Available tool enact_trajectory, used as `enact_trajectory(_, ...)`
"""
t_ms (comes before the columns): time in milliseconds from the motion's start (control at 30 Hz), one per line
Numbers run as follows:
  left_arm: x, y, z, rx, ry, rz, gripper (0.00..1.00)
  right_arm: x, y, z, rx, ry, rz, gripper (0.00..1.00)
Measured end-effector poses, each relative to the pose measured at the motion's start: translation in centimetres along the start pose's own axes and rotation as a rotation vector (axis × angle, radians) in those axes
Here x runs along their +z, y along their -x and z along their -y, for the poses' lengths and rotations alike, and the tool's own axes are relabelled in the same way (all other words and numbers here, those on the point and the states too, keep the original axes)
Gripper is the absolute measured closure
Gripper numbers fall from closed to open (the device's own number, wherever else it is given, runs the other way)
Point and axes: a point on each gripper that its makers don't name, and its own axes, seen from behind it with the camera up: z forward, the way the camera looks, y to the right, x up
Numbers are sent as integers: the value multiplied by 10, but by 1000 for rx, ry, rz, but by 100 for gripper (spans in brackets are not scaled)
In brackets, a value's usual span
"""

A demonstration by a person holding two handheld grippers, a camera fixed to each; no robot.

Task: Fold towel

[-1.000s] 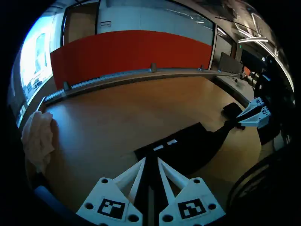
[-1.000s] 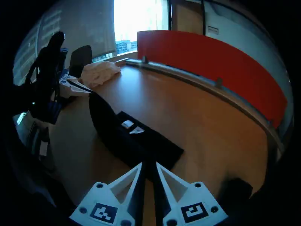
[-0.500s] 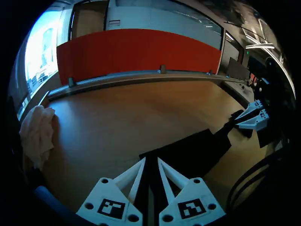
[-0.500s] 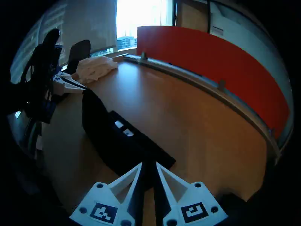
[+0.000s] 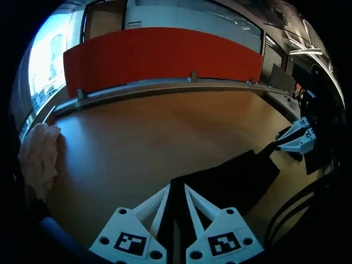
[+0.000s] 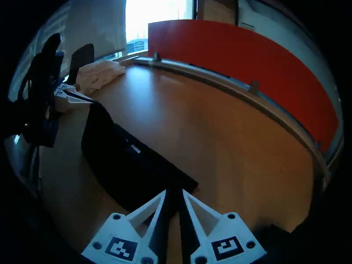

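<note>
— where was the towel [image 5: 229,176]?
— on the near side of the bench [image 5: 145,127], spread between your claws.
— and the claws?
— your left claw [image 5: 177,188] and right claw [image 6: 174,193] each clenched a corner of it.

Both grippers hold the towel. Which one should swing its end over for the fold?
The right gripper, probably. Both are shut on ends of the towel, but the left gripper sits close beside a cream cloth that could get in its way.

Matt black cloth towel [image 5: 229,176] on glossy wooden table [image 5: 145,127].
</note>
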Motion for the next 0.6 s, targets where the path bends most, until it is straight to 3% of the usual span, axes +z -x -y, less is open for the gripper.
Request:
enact_trajectory(333,18,7,4,7,-19,20,94,16,3,-8,24,4,27,87)
enact_trajectory(467,23,10,6,16,-28,30,92,21,5,-12,39,19,34,80)
enact_trajectory(600,25,11,10,26,-42,37,87,22,7,-17,52,44,37,66)
